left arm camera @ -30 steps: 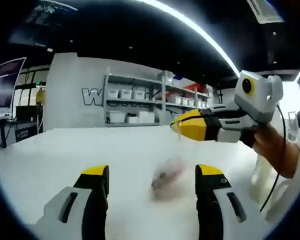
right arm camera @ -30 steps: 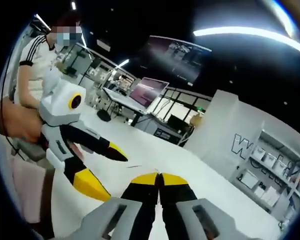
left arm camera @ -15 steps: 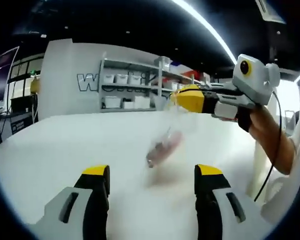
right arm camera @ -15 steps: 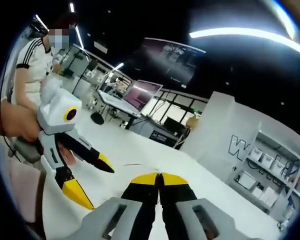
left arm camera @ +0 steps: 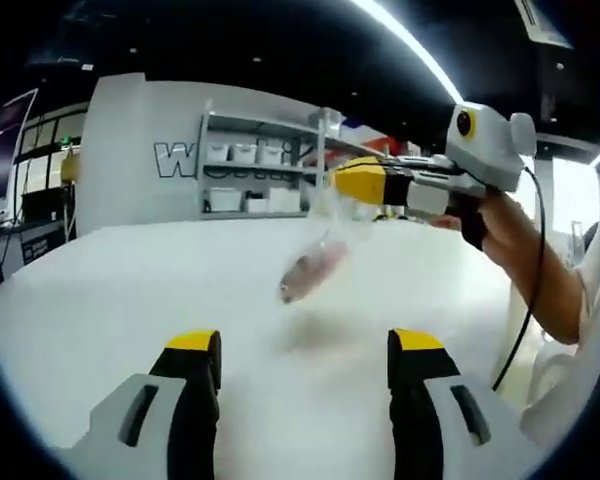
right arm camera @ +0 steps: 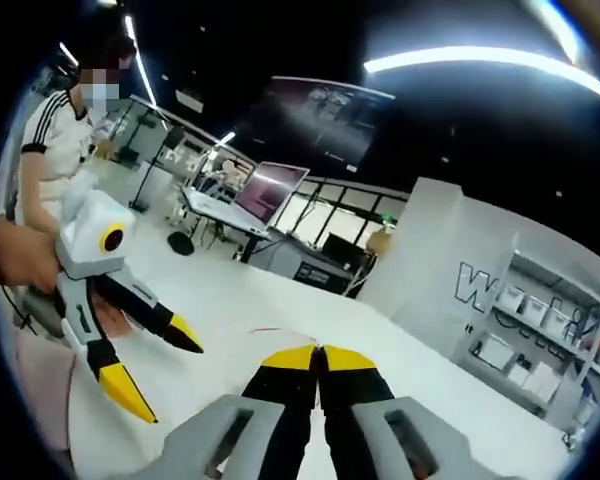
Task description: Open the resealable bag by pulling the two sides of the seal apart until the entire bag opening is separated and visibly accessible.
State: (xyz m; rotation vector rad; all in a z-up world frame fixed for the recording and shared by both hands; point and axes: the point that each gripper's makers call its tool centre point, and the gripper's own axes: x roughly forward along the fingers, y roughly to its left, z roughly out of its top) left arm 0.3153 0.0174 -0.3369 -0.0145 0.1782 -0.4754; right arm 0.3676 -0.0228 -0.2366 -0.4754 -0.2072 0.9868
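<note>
The right gripper [left arm camera: 352, 180] is clenched on the top edge of a clear resealable bag [left arm camera: 315, 262], holding it up above the white counter [left arm camera: 130, 290]. In the left gripper view the bag hangs tilted and blurred below those yellow tips, with something pinkish and dark showing through the plastic; it is clear of the counter, and a faint shadow lies under it. A hand [left arm camera: 490, 225] grips the handle of that tool, with a black cable trailing down beside the arm.

The left gripper [left arm camera: 305, 355] is released, its two yellow-tipped jaws spread wide apart, low and near the counter, with the bag ahead of them and between their lines. In the right gripper view it [right arm camera: 150, 365] hangs off to the side, jaws splayed, in front of a person in a white striped shirt [right arm camera: 55, 150].

Shelves with white bins [left arm camera: 250, 190] stand behind the counter.
</note>
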